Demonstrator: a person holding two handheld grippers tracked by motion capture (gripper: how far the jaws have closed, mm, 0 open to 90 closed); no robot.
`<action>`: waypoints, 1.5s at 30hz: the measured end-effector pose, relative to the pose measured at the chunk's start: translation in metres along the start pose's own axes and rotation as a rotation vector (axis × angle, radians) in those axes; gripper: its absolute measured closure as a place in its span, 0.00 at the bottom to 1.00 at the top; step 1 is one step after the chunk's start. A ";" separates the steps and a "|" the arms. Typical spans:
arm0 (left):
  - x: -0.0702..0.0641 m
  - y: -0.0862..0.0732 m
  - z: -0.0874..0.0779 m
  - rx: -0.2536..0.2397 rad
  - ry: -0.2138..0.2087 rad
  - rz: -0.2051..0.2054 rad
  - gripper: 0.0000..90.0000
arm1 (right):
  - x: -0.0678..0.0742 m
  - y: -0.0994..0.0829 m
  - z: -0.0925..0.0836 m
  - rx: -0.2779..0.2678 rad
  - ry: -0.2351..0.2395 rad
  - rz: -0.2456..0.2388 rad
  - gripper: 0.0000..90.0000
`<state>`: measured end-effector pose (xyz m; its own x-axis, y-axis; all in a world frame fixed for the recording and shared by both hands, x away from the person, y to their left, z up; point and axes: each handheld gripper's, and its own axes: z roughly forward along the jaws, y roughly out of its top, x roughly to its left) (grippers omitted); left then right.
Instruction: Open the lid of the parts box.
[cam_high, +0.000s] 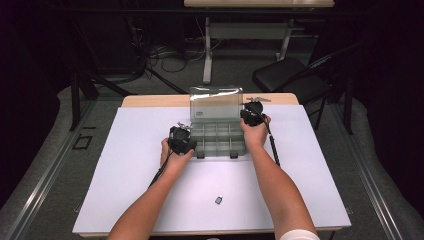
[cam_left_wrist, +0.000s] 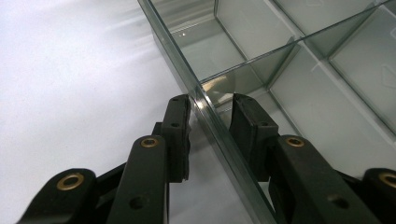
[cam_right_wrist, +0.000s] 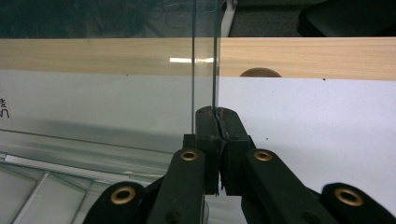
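- The white table cover carries everything; the clear plastic compartment box stands in its middle, toward the far edge, with the lid raised upright.
- The box looks light, thin-walled and stiff, and I judge it smooth and slippery, so it can slide on the cover if I push on one side only. The thin plastic could crack under a hard squeeze.
- Good places to hold are the edges: a side wall of the tray, or the lid's free side edge.
- My left gripper straddles the box's left wall, one jaw outside and one inside; the pads look to be pressing on it, though the glare makes this hard to confirm.
- My right gripper has its jaws together, clamped on the lid's thin right edge.
- The compartments that I can see are empty.
- A small dark part, perhaps a clip, lies alone near the front edge, well apart from the box.
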<state>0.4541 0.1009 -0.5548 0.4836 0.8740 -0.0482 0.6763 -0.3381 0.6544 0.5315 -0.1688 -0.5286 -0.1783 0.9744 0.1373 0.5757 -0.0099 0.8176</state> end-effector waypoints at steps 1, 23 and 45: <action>0.000 0.000 0.000 0.000 0.000 0.000 0.75 | 0.000 0.000 0.000 0.000 0.000 0.002 0.99; 0.000 0.000 0.000 -0.001 0.001 -0.004 0.75 | -0.001 -0.002 0.005 0.000 -0.003 0.023 0.99; 0.000 0.000 0.000 -0.002 0.000 -0.004 0.76 | -0.004 -0.007 0.013 0.028 -0.004 0.040 1.00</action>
<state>0.4539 0.1008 -0.5550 0.4806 0.8754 -0.0512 0.6775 -0.3336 0.6555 0.5385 -0.1699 -0.5415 -0.1515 0.9742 0.1672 0.6046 -0.0425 0.7954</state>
